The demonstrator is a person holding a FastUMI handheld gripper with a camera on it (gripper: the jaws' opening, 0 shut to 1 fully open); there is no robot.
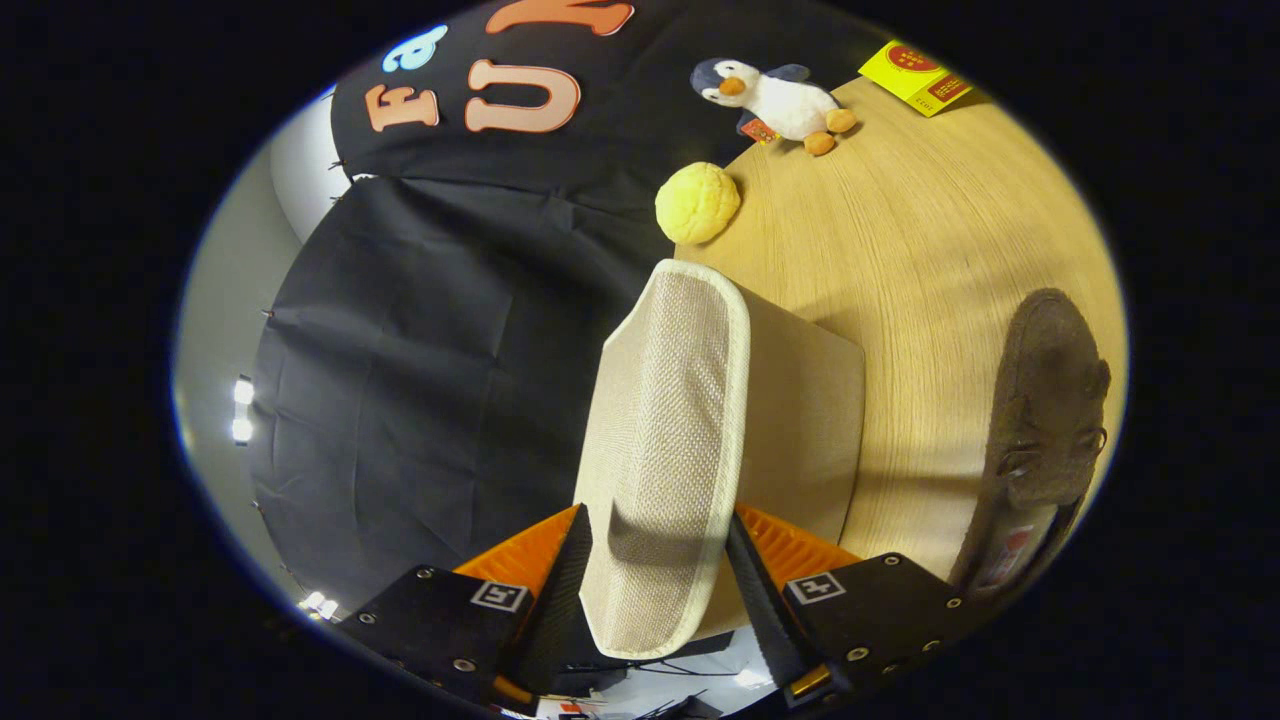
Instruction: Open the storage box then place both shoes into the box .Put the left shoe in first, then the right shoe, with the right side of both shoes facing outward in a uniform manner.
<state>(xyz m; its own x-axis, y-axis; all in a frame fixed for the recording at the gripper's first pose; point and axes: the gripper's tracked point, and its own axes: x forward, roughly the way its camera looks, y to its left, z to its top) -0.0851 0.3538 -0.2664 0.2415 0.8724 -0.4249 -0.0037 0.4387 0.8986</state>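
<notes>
We see the gripper (pixel 655 590) clamped on the box lid (pixel 665 440), both fingers seemingly pressing its edges, lifting it to open the box (pixel 800 420). One shoe (pixel 1040 420) lies right (waiting on the table (pixel 930 220)).

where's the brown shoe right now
In the gripper view the brown shoe lies on the wooden table, beyond the right finger and just right of the beige storage box, whose lid the fingers grip.
</notes>
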